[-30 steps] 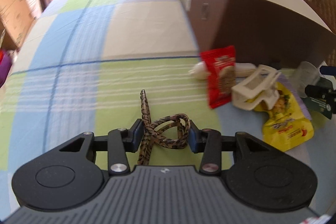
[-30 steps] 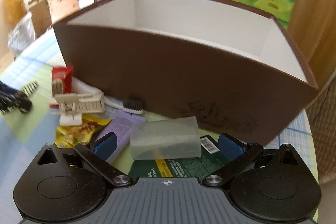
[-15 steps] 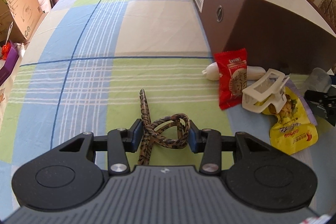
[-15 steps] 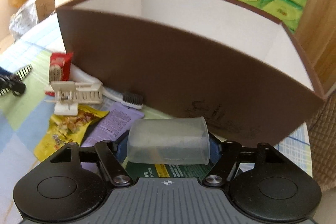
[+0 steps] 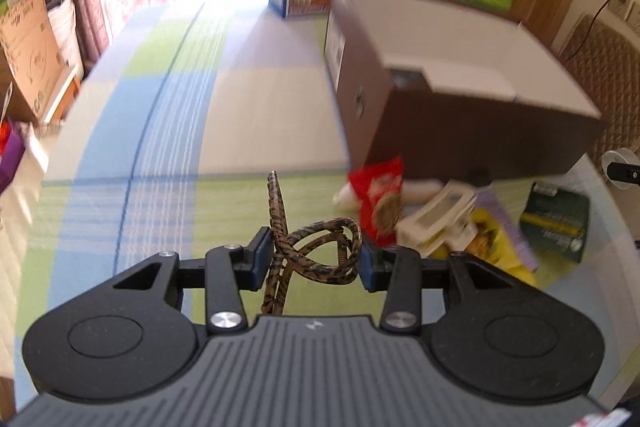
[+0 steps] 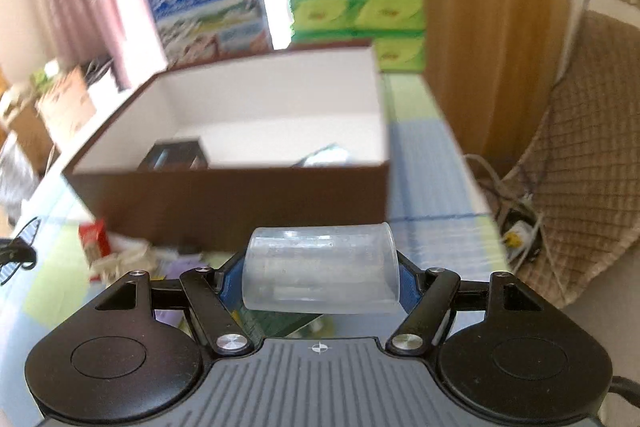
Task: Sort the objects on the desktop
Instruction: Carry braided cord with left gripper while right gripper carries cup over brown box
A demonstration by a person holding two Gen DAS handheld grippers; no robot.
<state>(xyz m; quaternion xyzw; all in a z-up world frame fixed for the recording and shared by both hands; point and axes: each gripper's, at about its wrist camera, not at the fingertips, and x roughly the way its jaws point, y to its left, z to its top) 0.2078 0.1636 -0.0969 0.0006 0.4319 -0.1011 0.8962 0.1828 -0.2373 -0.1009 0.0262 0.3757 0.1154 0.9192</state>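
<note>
Right gripper (image 6: 320,279): jaws pinching the translucent cup (image 6: 322,269) on its side, now raised off the table compared with half a second ago and level with the open brown box (image 6: 224,195). Left gripper (image 5: 314,259): jaws clamped as before on the patterned cord (image 5: 316,255), likewise carried higher and nearer the box. Remaining on the table (image 5: 160,155) beside the box: red packet (image 5: 378,195), white clip (image 5: 436,219), yellow pouch (image 5: 492,247). Judged stage: both items in transit; release over the box interior next.
</note>
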